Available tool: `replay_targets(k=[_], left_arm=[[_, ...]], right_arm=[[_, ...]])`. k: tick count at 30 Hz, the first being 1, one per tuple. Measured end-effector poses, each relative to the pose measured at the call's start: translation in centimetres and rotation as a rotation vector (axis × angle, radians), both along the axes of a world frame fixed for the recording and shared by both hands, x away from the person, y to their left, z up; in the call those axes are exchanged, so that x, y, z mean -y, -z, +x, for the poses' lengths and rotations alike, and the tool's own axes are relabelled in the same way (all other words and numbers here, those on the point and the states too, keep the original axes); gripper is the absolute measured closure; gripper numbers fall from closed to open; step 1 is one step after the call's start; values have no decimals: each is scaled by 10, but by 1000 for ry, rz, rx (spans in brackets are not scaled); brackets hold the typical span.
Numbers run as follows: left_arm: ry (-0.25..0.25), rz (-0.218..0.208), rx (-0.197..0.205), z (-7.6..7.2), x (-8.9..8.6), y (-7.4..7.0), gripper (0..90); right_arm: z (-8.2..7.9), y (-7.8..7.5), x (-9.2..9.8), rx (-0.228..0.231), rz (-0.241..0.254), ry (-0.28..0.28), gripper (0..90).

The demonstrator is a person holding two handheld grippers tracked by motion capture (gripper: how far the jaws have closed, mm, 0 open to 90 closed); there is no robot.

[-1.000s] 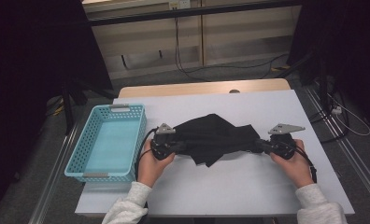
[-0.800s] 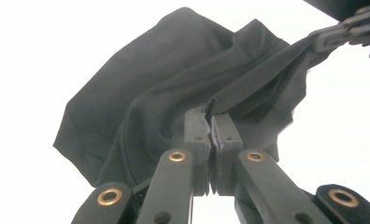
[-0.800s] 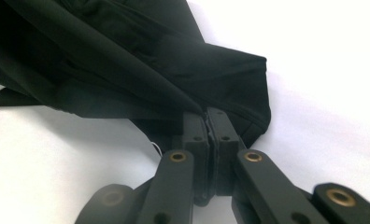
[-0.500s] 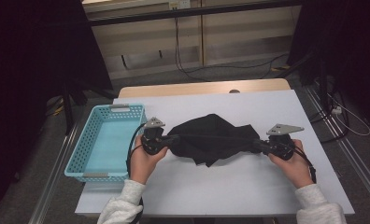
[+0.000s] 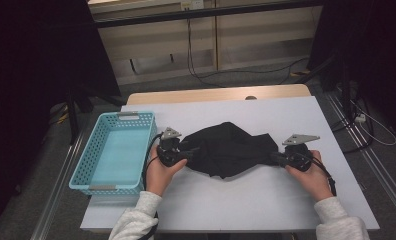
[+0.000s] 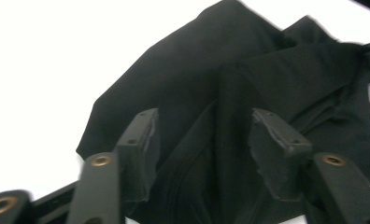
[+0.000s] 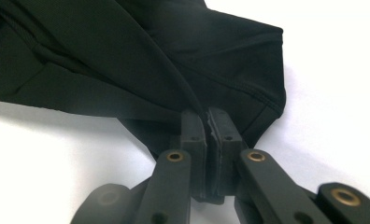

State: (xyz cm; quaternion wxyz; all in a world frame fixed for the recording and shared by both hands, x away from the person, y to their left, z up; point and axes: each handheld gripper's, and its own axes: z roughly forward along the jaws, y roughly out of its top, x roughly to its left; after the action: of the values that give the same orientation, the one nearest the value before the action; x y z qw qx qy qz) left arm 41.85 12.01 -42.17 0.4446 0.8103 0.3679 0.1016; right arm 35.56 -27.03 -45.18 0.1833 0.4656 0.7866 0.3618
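Note:
A black garment lies bunched in the middle of the white table. My left gripper is at its left end; its jaws have just been opening. In the left gripper view they stand apart over a raised fold of the black garment, and the pads do not press on it. At the garment's right end my right gripper is shut on a pinched edge of the cloth, seen in the right gripper view between the closed pads of that gripper.
A light blue plastic basket stands on the table's left edge, just left of my left hand. Bare white table lies in front of and behind the garment. Dark floor, cables and wooden panels are beyond the far edge.
My left hand moved left and away from the person between the first two frames. Since then its jaws have opened and let go of the garment's left end. The right hand has kept still.

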Motion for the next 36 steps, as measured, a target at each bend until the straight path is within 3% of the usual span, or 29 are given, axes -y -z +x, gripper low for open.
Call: replay_targets(k=[4, 7, 10, 14, 19, 28, 32, 36], left_arm=[[18, -10, 19, -11, 1, -9, 374], [61, -1, 35, -21, 5, -12, 374], [85, 9, 25, -28, 7, -11, 389], [99, 21, -10, -32, 11, -3, 400], [131, 31, -17, -37, 19, 1, 430], [144, 116, -53, -32, 29, 32, 398], [155, 123, -60, -33, 31, 32, 436], [176, 118, -91, -36, 32, 31, 503]], right_arm=[[0, 0, 1, -5, 5, 5, 864], [1, 1, 1, -4, 3, 5, 864], [1, 1, 1, -5, 4, 7, 863], [1, 1, 1, -12, 11, 6, 863], [1, 1, 2, -17, 16, 7, 863], [1, 2, 1, -19, 11, 8, 862], [1, 2, 1, -17, 12, 7, 859], [1, 2, 2, -15, 14, 7, 855]])
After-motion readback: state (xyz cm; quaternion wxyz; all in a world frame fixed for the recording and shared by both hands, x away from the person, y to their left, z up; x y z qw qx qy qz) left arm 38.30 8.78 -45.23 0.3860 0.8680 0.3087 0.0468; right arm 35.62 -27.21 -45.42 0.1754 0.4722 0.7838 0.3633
